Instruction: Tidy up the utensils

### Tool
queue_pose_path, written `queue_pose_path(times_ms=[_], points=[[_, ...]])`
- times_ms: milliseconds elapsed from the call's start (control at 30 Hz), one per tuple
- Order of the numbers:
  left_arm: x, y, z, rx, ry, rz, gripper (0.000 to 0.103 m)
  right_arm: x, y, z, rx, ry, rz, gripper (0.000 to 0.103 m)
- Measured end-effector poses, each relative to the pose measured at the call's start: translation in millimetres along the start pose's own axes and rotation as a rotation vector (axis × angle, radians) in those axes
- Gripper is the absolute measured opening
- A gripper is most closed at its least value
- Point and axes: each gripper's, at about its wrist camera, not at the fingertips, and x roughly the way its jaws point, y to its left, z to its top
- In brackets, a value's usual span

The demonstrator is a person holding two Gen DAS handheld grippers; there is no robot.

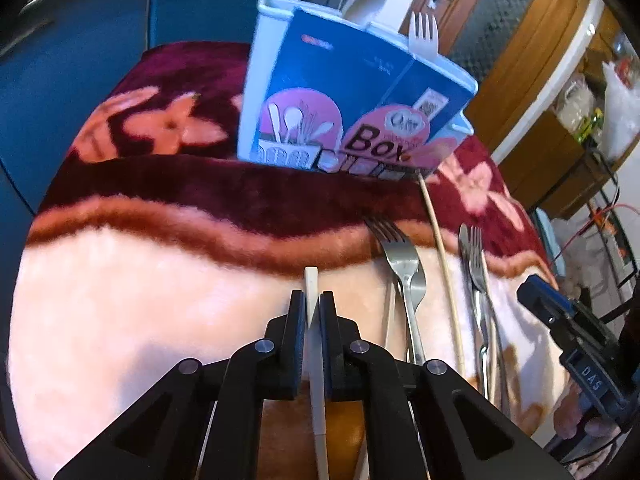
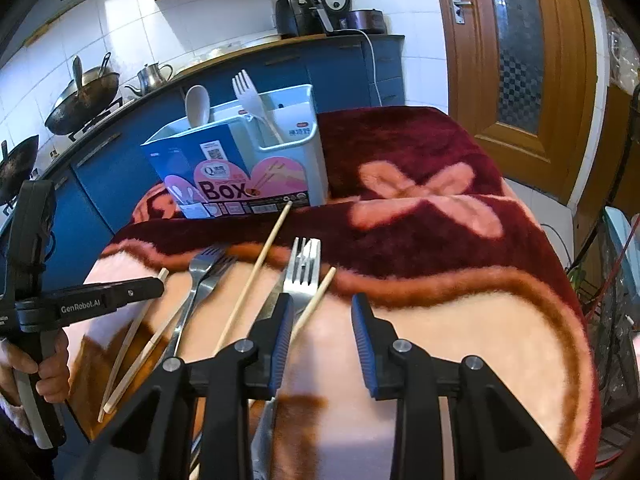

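Note:
My left gripper (image 1: 311, 300) is shut on a pale chopstick (image 1: 312, 280), whose tip pokes out past the pads; the same gripper (image 2: 158, 282) shows at the left of the right wrist view. My right gripper (image 2: 322, 316) is open over the blanket (image 2: 440, 320), its pads touching nothing. Just ahead of its left finger lie a fork (image 2: 306, 264) and a chopstick (image 2: 320, 296). Two stacked forks (image 1: 404, 264) and a long chopstick (image 1: 440, 264) lie between the grippers. The pale blue utensil box (image 1: 352, 92) stands behind, holding a white spoon (image 1: 366, 2) and a white fork (image 1: 424, 32).
Two more chopsticks (image 2: 132, 352) lie near the blanket's left edge. Blue cabinets (image 2: 120, 168) with woks, a kettle and an air fryer on the counter stand behind the box. A wooden door (image 2: 512, 60) and a wire rack (image 2: 616, 280) are at the right.

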Motion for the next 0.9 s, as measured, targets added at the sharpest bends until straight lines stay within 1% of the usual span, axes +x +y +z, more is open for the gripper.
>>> queue_pose_path(times_ms=[67,133,333,533,733,900], points=[[-7.0,3.9,1.2,-0.016,-0.028,-0.010,0.007,-1.3,4.6,2.0,-0.011,-0.002,0.001,0.033],[-17.9,8.6,3.3,-0.031,-0.077,-0.015,0.007,-1.5,10.9,4.1,-0.023,-0.002,0.004,0.033],[-49.5,20.7,9.4,-0.033,-0.226,0.021,0.006,5.8,32.6,12.8,-0.058,0.019,0.030,0.033],[-68.6,31.0,12.5,-0.017,-0.334,0.050,0.006,25.6,58.7,22.3,-0.088,0.073,0.080,0.033],[-83.9,42.7,12.0,-0.012,-0.410,0.070,0.006,49.3,76.4,29.3,-0.104,0.141,0.113,0.033],[-89.7,48.5,12.2,-0.013,-0.438,0.071,0.006,68.3,89.5,37.7,-0.127,0.196,0.135,0.033]])
